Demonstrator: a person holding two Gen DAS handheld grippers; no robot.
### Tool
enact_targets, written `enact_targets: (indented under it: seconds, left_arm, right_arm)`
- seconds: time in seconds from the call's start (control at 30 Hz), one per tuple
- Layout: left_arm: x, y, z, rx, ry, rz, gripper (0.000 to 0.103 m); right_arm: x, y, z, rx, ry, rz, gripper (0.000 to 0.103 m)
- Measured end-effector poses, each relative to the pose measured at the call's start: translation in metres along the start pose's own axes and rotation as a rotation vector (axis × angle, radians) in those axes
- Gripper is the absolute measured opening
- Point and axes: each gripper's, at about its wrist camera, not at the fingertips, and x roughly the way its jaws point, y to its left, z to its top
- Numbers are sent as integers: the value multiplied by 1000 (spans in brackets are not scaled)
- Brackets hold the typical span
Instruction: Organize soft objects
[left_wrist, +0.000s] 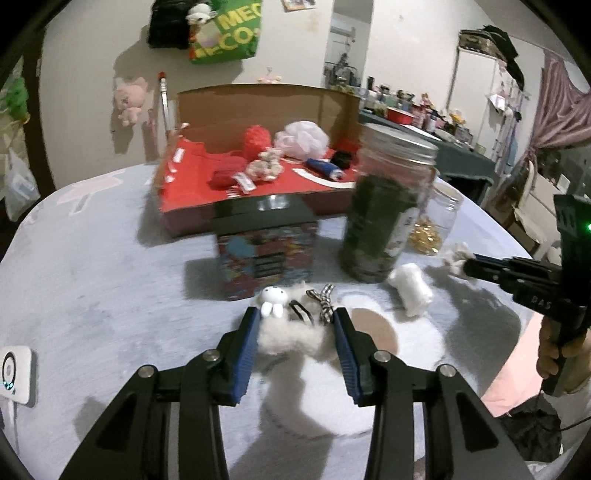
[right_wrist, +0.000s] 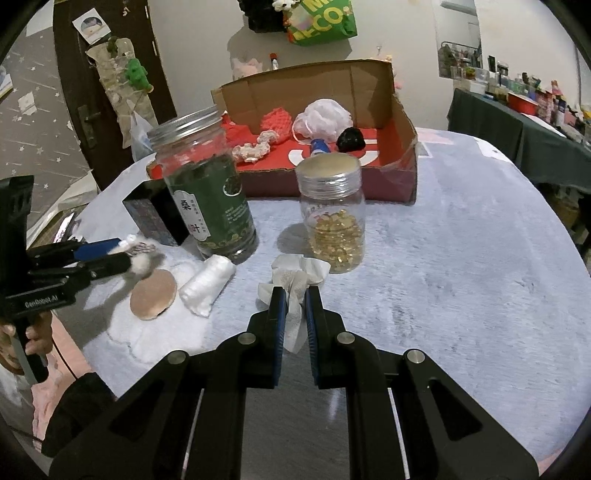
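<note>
My left gripper (left_wrist: 297, 314) is shut on a fluffy white hair clip (left_wrist: 284, 339) with a small bunny charm and a checked bow. From the right wrist view, this gripper (right_wrist: 125, 254) holds the fluffy clip (right_wrist: 142, 264) just above a round tan puff (right_wrist: 153, 295). My right gripper (right_wrist: 295, 291) is shut on a crumpled white tissue (right_wrist: 295, 273) in front of the capsule jar. A white cotton roll (right_wrist: 207, 288) lies between the two grippers. The open cardboard box (right_wrist: 402, 122) at the back holds a pink mesh pouf (right_wrist: 321, 118), red knitted pieces and other small soft items.
A tall green-filled jar (right_wrist: 210, 199) and a clear jar of golden capsules (right_wrist: 334, 218) stand in front of the box. A dark patterned box (left_wrist: 266, 251) stands just beyond the left gripper. A white fluffy pad (right_wrist: 155, 332) lies under the tan puff. Hands hold both gripper handles.
</note>
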Motion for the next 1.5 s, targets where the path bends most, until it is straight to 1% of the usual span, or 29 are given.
enact_targets:
  seconds: [0.23,0.43,0.63,0.83,0.97,1.03,1.27,1.5]
  left_arm:
    - [-8,31,-5,-54,-16,28,42]
    - [-11,51,-4,-65,-40,44,42]
    - [-8,60,1,-35,-58,55,42]
    - [-3,67,9,18,-71,67,42]
    - [1,71,15,50,-72,81,42]
    - [3,73,17,58,-68,77,42]
    - [12,75,24,107,-57,72,42]
    - [14,76,40,141,-69,57,42]
  right_arm:
    - [-8,-15,1,16,-5,-23,11]
    - [-15,-31,3,23,-17,-43,11]
    - [-12,-41,9,-15,-24,-66,11]
    - [-6,-42,19,-103,-36,-86,11]
    - [0,-46,28,-141,-25,-86,11]
    - [3,-48,31,-163,-24,-95,11]
    - [11,-51,46,-213,-12,-85,11]
    - [21,-50,59,-270,-1,-72,11]
